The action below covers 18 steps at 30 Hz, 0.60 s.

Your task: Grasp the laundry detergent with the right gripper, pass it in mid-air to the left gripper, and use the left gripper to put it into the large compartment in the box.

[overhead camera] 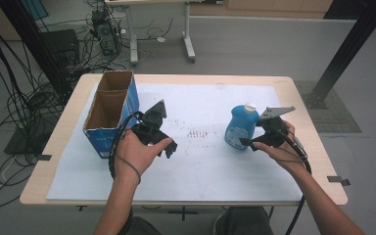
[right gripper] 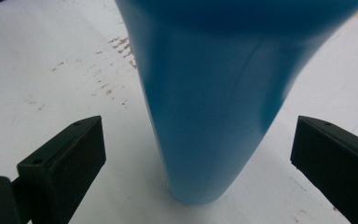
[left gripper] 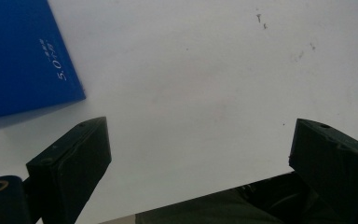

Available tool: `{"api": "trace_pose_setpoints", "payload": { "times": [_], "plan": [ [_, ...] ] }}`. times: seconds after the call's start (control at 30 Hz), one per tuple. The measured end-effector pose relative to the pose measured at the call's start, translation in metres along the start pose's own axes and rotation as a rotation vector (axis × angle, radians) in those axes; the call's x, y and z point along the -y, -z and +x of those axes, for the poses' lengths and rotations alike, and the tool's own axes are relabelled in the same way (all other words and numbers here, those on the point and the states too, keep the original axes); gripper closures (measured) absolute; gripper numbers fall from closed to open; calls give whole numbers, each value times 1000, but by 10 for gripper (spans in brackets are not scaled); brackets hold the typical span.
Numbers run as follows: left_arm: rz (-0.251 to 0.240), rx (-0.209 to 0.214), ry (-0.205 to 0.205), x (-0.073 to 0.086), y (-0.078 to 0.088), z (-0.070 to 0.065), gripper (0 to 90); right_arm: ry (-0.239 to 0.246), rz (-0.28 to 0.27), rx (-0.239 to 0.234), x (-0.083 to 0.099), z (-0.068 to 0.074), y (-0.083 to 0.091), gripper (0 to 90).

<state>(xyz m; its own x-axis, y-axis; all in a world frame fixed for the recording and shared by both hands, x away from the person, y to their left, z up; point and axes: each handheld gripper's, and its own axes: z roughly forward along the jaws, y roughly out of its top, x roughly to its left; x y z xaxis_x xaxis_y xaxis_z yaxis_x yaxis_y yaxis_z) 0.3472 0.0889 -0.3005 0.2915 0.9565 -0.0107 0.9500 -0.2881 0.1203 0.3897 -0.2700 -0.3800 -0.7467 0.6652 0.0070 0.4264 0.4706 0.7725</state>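
High view: blue bottle (overhead camera: 238, 128) w/ a white cap stands upright on the white mat (overhead camera: 200, 166) covering the bench (overhead camera: 308, 112), over on the right side. Right hand-held gripper (overhead camera: 250, 143) is right up against it at the lower part, person's right hand (overhead camera: 280, 147) wrapped around the grip. In the right gripper view the jaws are spread wide w/ the bottle (right gripper: 214, 102) standing between them, gap on both sides, so nothing's clamped, not touching afaict. Bottle base sits on the mat, some brown specks (right gripper: 116, 46) behind it.

Left hand-held gripper (overhead camera: 169, 147) is held by the left hand (overhead camera: 137, 154) just beside the blue cardboard box (overhead camera: 110, 112), which is open on top w/ two compartments, at the left of the bench. Left gripper view: jaws wide apart too, holding nothing, just mat btwn them, and a corner of the box (left gripper: 23, 60) shows top left, apart from the jaws. Box and bottle are well apart, specks on the mat (overhead camera: 198, 133) between them.
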Motion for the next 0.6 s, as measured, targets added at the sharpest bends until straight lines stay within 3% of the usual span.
{"api": "trace_pose_setpoints", "payload": {
  "times": [0.6],
  "plan": [
    [-4,0,-7,-2,0,-3,58,0,-29,18,2,5,-10,28]
  ]
}}
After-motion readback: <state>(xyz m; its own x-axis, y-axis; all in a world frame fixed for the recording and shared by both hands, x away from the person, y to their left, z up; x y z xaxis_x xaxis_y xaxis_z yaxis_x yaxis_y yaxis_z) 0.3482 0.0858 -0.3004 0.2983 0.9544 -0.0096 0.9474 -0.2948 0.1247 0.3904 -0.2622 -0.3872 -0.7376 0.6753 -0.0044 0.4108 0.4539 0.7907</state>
